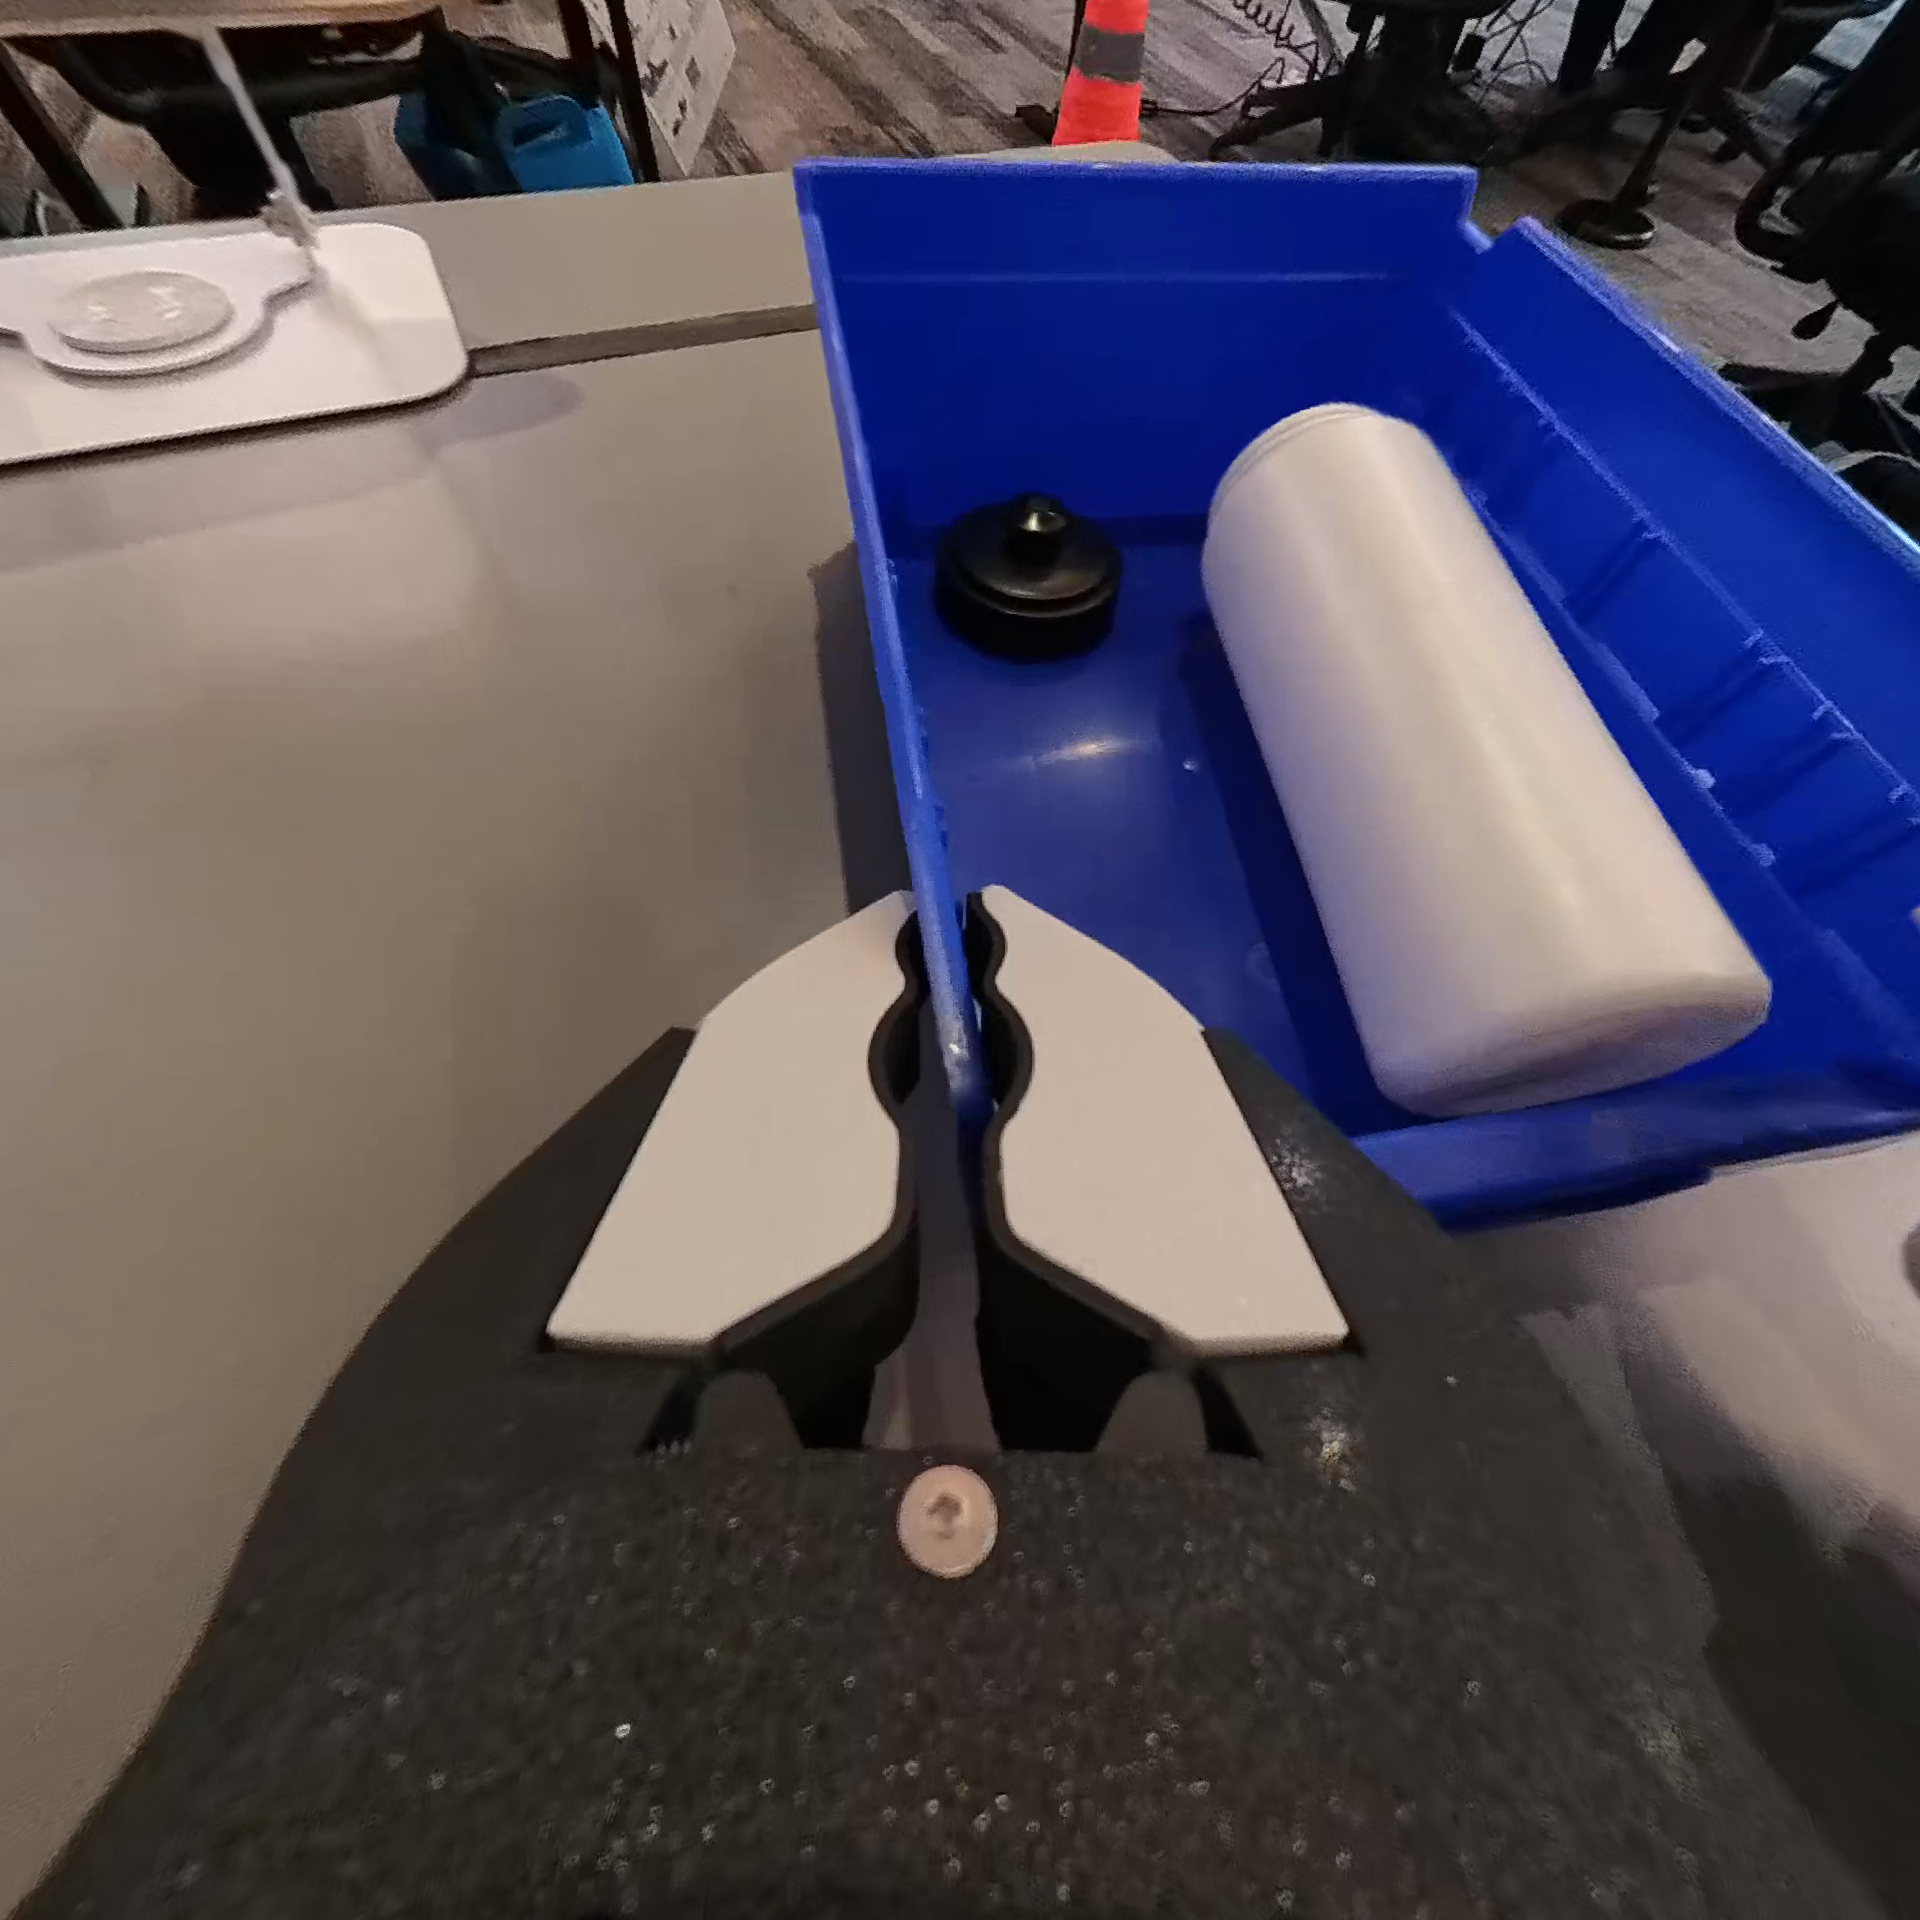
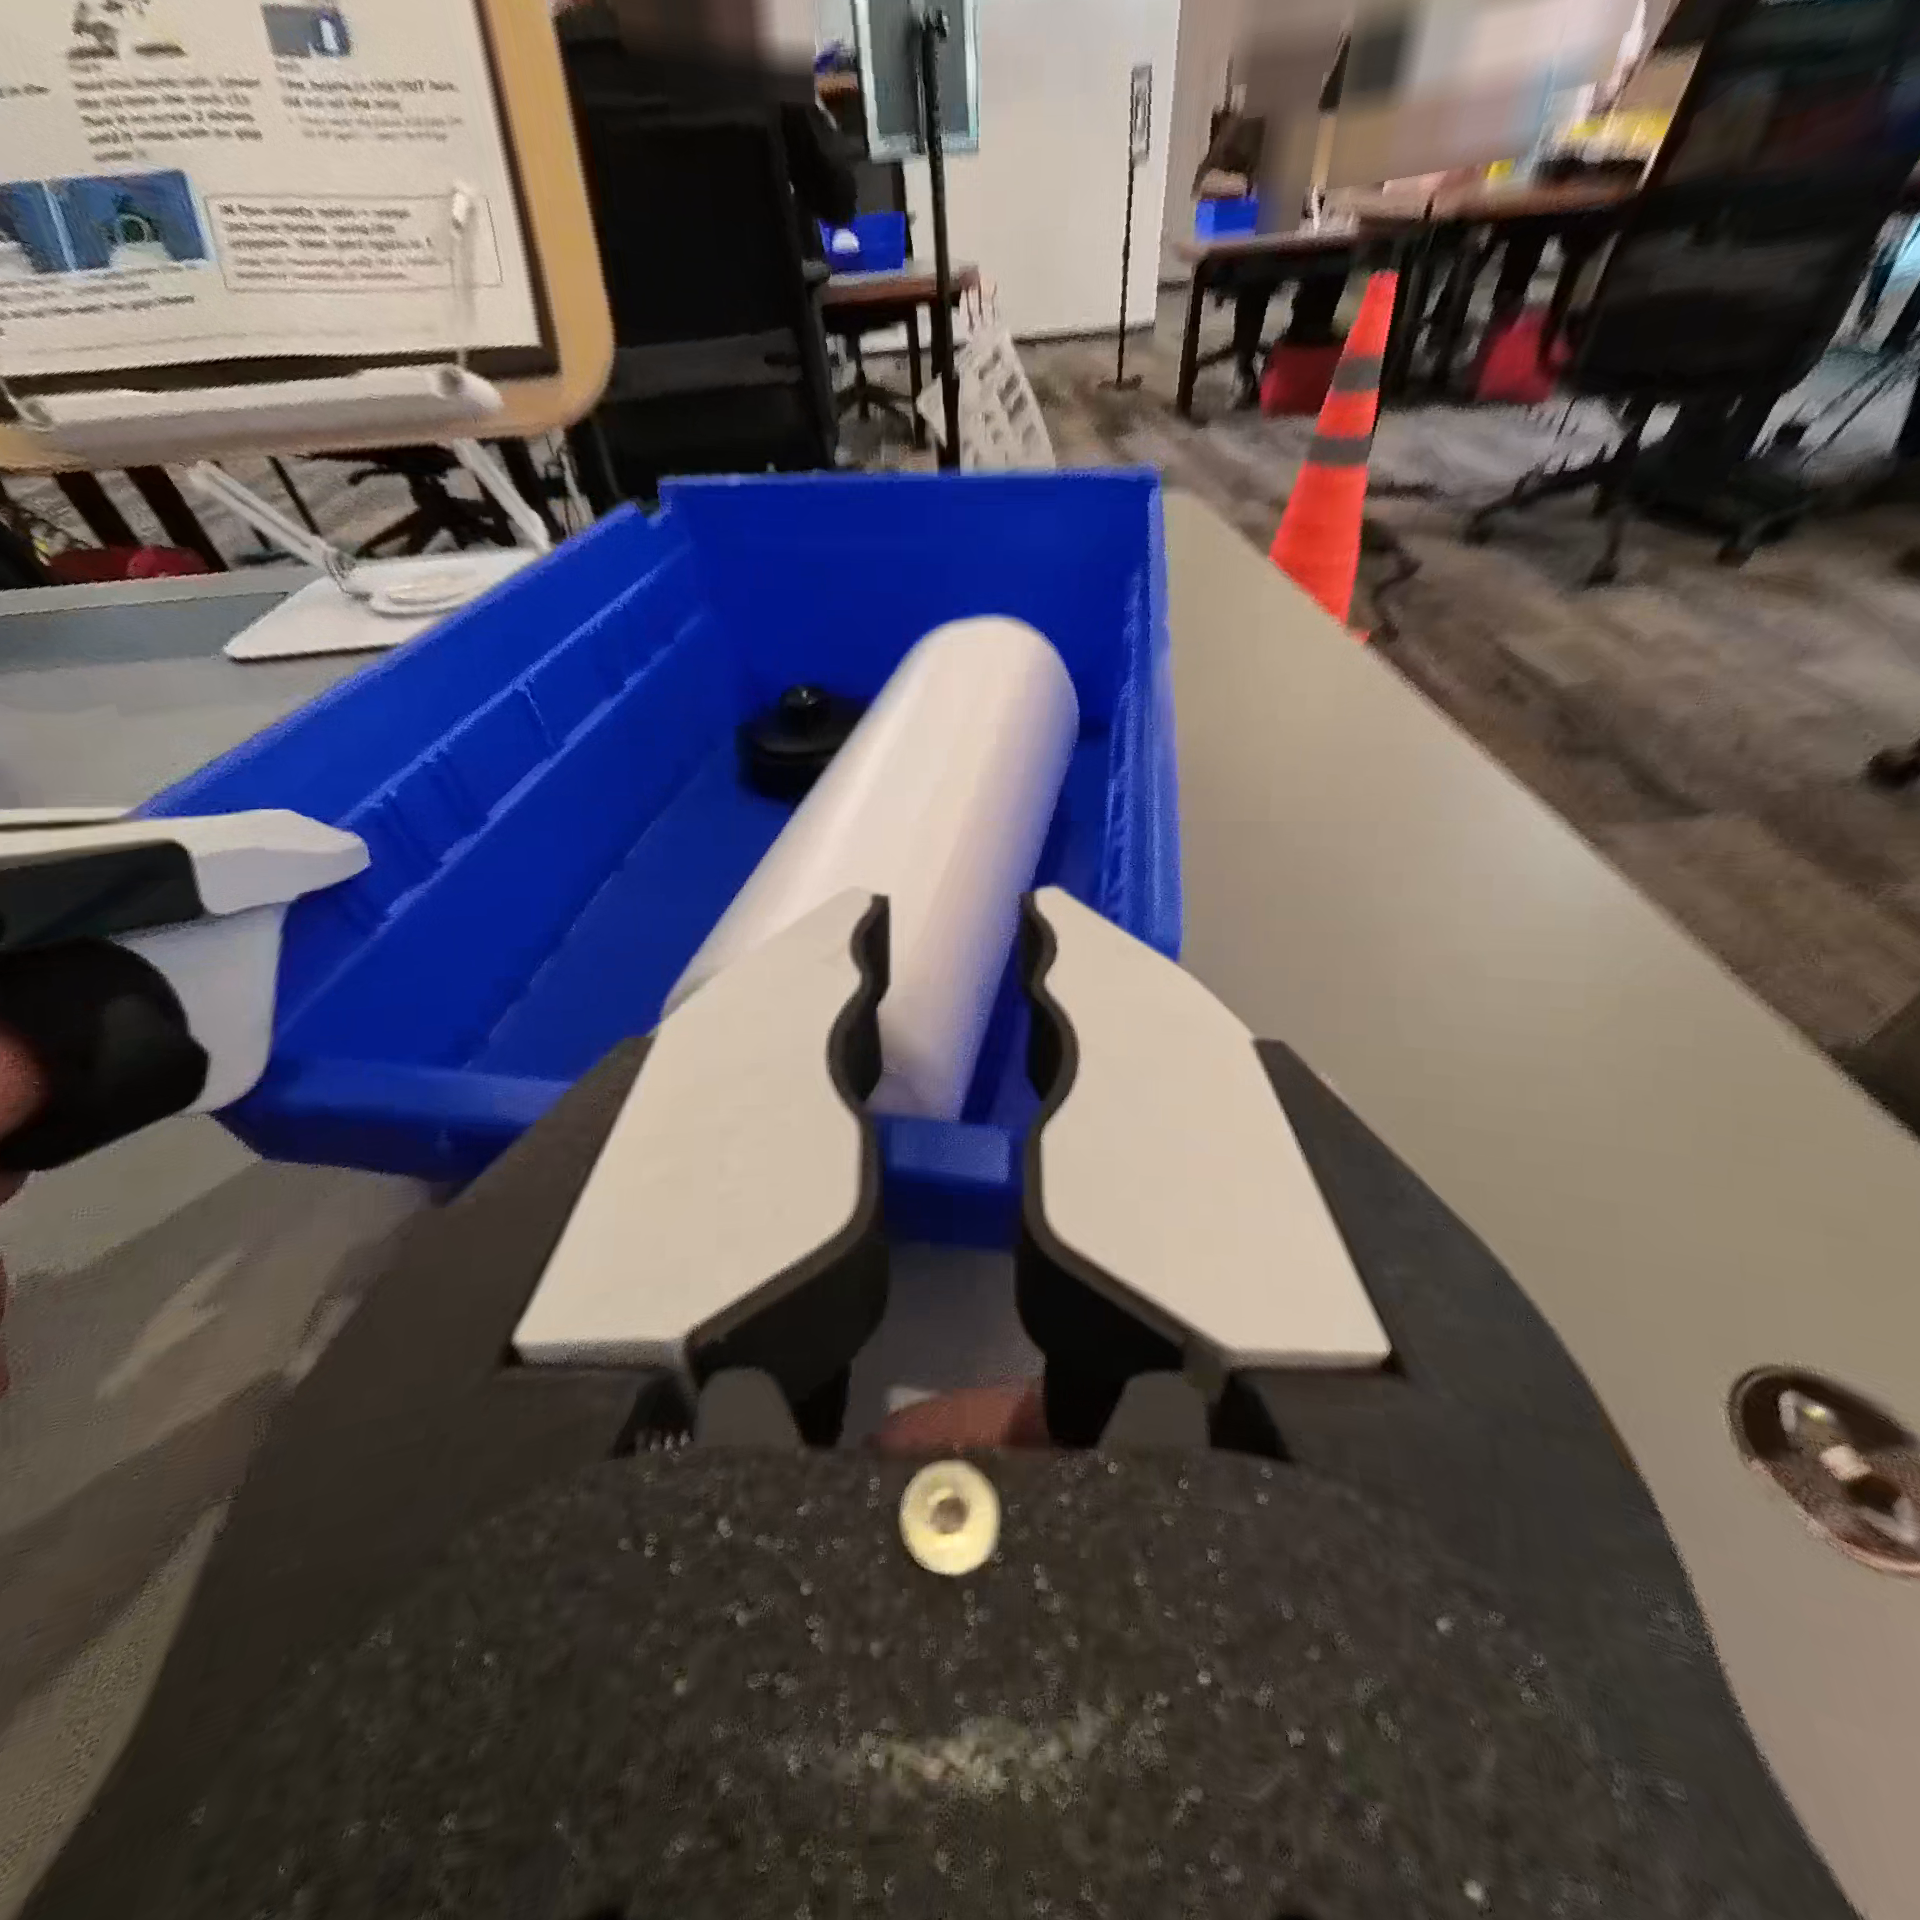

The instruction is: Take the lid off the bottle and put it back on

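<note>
– Where are the bottle and lid?
– The white bottle (image 1: 1475,769) lies in the blue bin (image 1: 1143,270), right of the left gripper (image 1: 948,914); the black lid (image 1: 1027,582) stands ahead.
– And the grippers?
– Left is clamped on the bin's wall; the right gripper (image 2: 954,925) is parted, grasping nothing.

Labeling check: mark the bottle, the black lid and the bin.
bottle (image 1: 1455,748), left wrist view, middle of its side.
black lid (image 1: 1027,597), left wrist view, its top.
bin (image 2: 914,551), right wrist view, inside of far wall.
</note>
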Demonstrator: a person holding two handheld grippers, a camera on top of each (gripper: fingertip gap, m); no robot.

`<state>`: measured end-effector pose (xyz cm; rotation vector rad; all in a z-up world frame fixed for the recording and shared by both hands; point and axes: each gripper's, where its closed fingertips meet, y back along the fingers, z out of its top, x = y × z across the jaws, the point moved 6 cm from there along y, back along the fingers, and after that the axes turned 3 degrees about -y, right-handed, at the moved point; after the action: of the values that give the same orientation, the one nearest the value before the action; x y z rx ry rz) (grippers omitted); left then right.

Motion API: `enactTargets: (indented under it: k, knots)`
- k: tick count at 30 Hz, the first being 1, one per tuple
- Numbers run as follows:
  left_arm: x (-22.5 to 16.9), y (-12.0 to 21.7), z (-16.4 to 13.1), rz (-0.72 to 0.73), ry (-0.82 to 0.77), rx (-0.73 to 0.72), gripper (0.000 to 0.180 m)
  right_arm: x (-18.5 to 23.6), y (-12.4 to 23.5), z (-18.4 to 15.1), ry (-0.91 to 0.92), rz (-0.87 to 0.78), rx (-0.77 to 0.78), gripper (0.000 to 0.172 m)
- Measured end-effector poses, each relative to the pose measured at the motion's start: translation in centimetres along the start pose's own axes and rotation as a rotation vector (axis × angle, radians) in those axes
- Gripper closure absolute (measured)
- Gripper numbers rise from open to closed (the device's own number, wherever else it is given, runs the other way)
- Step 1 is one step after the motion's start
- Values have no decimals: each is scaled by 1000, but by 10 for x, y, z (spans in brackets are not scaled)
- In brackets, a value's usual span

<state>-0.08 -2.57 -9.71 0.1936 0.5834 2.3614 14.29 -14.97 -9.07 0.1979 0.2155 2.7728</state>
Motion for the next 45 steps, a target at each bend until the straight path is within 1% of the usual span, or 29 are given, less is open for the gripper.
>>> enactTargets:
  k: [1, 2, 3, 4, 6, 8, 9, 10, 11, 12, 13, 15, 17, 21, 24, 26, 28, 29, 30, 31, 33, 34, 35, 37, 40, 41, 42, 44, 45]
  knots:
    - [3, 2, -1, 3, 19, -4, 175, 5, 5, 7, 34, 8, -49, 139]
    - [7, 4, -2, 5, 40, -7, 175, 10, 11, 16, 68, 13, -119, 124]
    - [10, 5, -3, 3, 57, -7, 176, 12, 17, 23, 122, -7, -170, 124]
    - [14, 6, -3, 3, 71, -5, 176, 11, 20, 25, 169, -63, -182, 125]
    - [20, 9, -5, 6, 92, -7, 176, 9, 12, 15, 201, -110, -81, 122]
    - [23, 13, -7, 4, 97, -15, 176, 9, -2, -8, 141, -99, 68, 117]
    - [24, 16, -8, 5, 95, -20, 176, 12, -6, -16, 111, -48, 125, 120]
    - [25, 18, -10, 14, 91, -23, 176, 14, -7, -17, 82, -21, 150, 133]
    - [28, 21, -11, 25, 90, -25, 176, 13, -6, -15, 56, -32, 153, 147]
    - [31, 25, -13, 26, 92, -25, 176, 8, -5, -12, 19, -66, 156, 168]
    - [34, 30, -14, 19, 94, -23, 176, 10, -5, -11, 13, -35, 152, 168]
    - [45, 41, -17, 61, 79, -28, 176, 21, -6, -11, -33, -14, 149, 168]
    - [66, 57, -15, 125, 64, -55, 176, 45, -12, -11, -42, -3, 157, 169]
    - [133, 89, -13, 237, 79, -106, 176, 115, -32, -4, -16, 123, 115, 169]
    - [187, 104, -24, 304, 105, -106, 176, 174, -52, -1, 45, 193, 102, 169]
    - [218, 108, -33, 315, 131, -89, 175, 208, -64, -5, 59, 233, 129, 169]
    - [242, 102, -42, 300, 144, -40, 175, 231, -73, -14, 71, 239, 162, 169]
    - [251, 98, -45, 273, 152, -35, 175, 238, -77, -21, 73, 238, 185, 168]
    - [257, 97, -45, 225, 173, -65, 173, 241, -80, -26, 60, 238, 185, 166]
    - [260, 99, -44, 171, 213, -86, 169, 244, -79, -27, 47, 271, 158, 161]
    - [258, 113, -36, 34, 304, -175, 123, 245, -66, -24, 99, 361, 125, 138]
    - [257, 126, -30, -11, 334, -233, 109, 243, -56, -22, 150, 402, 108, 135]
    - [258, 140, -23, -27, 347, -296, 100, 239, -45, -20, 209, 445, 89, 134]
    - [271, 175, -10, 23, 328, -397, 100, 230, -21, -19, 270, 535, 28, 134]
    - [320, 236, -1, 226, 350, -520, 112, 222, 21, -29, 220, 735, 9, 135]
    - [345, 252, -4, 316, 380, -507, 115, 224, 35, -31, 143, 833, 15, 136]
    - [375, 262, -12, 406, 401, -457, 116, 227, 49, -32, 38, 953, 50, 135]
    - [439, 269, -35, 593, 383, -286, 115, 237, 79, -34, -127, 1277, 156, 133]
    - [465, 264, -45, 600, 370, -200, 114, 240, 89, -33, -194, 1383, 198, 134]
